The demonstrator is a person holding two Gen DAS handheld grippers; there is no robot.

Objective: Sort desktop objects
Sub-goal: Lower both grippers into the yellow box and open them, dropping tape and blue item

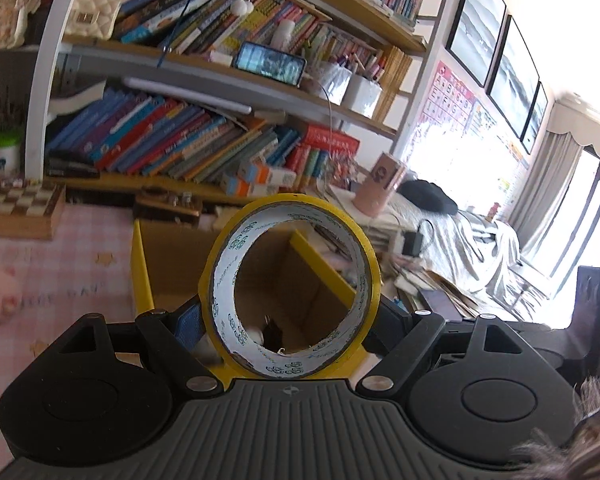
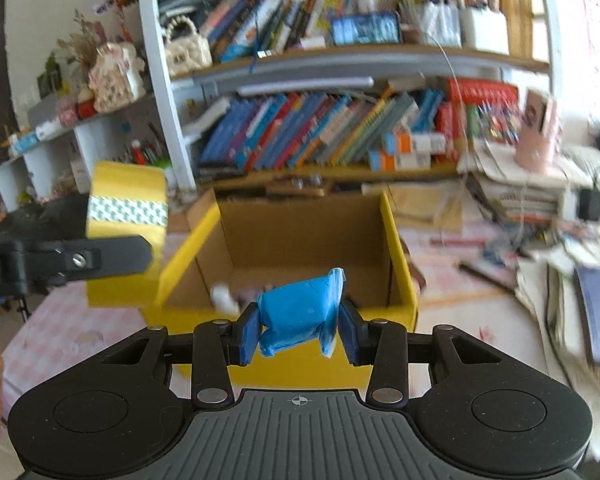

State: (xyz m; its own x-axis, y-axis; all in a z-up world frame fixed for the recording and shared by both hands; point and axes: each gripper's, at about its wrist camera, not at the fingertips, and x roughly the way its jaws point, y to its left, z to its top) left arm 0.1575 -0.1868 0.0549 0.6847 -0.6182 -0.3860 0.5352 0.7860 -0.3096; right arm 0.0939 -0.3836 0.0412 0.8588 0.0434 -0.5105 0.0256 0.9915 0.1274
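Left hand-held black gripper [image 1: 290,320] clamped on a yellow roll of packing tape with a white printed core [image 1: 290,284] — held upright, core hole facing the camera, raised above the open yellow-edged cardboard box [image 1: 142,264]. Through the hole, brown box floor and a few small items, too small to name. Right hand-held black gripper [image 2: 298,330] closed on a crumpled blue plastic-wrapped packet [image 2: 300,310], poised just over the box's [image 2: 400,248] near yellow rim. Seen from the right wrist, tape roll [image 2: 128,204] off beyond the box's left wall, clear of it. Box interior mostly open; pink checked tabletop [image 2: 64,332] bare at the left edge — right edge crowded with stacked papers [image 2: 520,196].
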